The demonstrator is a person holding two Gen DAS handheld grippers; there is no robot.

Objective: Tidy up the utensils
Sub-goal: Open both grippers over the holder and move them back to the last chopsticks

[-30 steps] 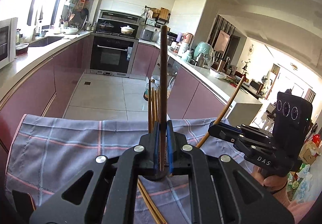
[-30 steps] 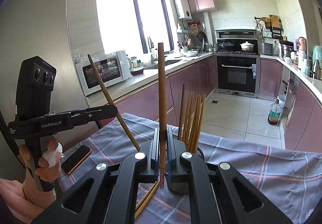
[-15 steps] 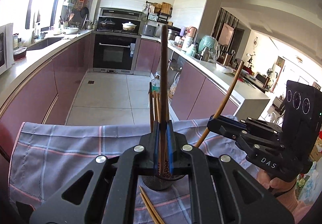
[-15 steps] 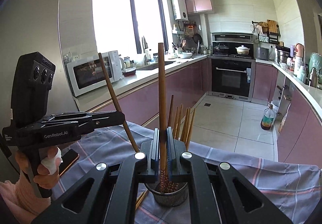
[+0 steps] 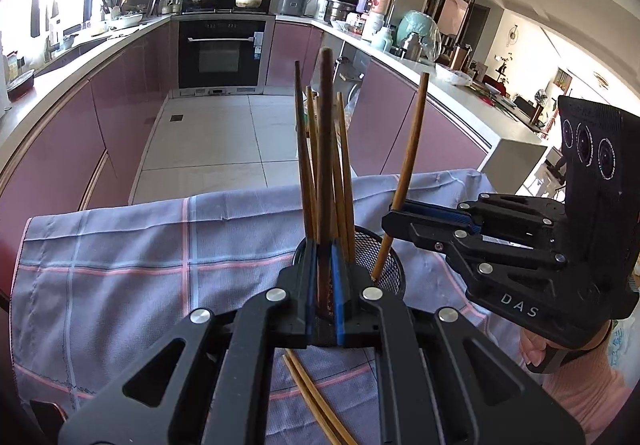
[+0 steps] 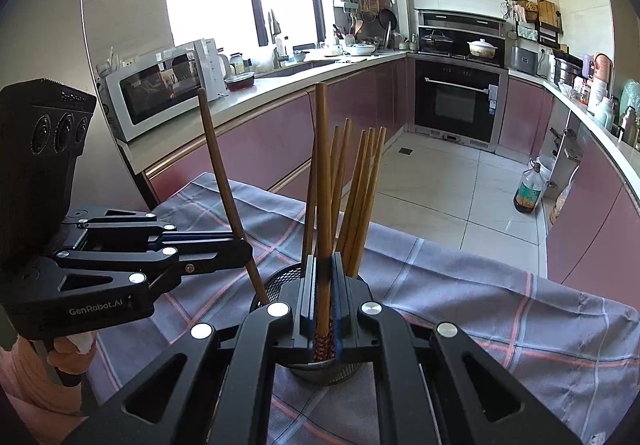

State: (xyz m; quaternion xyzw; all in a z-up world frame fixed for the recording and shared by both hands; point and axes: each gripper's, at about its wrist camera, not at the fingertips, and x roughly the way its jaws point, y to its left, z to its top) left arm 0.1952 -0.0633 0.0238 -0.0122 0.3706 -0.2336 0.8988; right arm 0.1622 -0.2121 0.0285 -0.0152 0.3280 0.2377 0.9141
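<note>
Checked cloth (image 5: 120,257) on a table in a pink-cabinet kitchen, both tongs (image 5: 324,269) (image 6: 324,277) each tight on a chopstick (image 5: 325,165) (image 6: 323,181).

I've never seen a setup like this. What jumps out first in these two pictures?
Two black hand-held grippers, the left gripper and the right gripper, each pinch one chopstick upright over a black mesh holder already bristling with chopsticks. The holder stands on a checked cloth, with two loose chopsticks lying beside it. Behind runs a mauve kitchen with a built-in oven.
</note>
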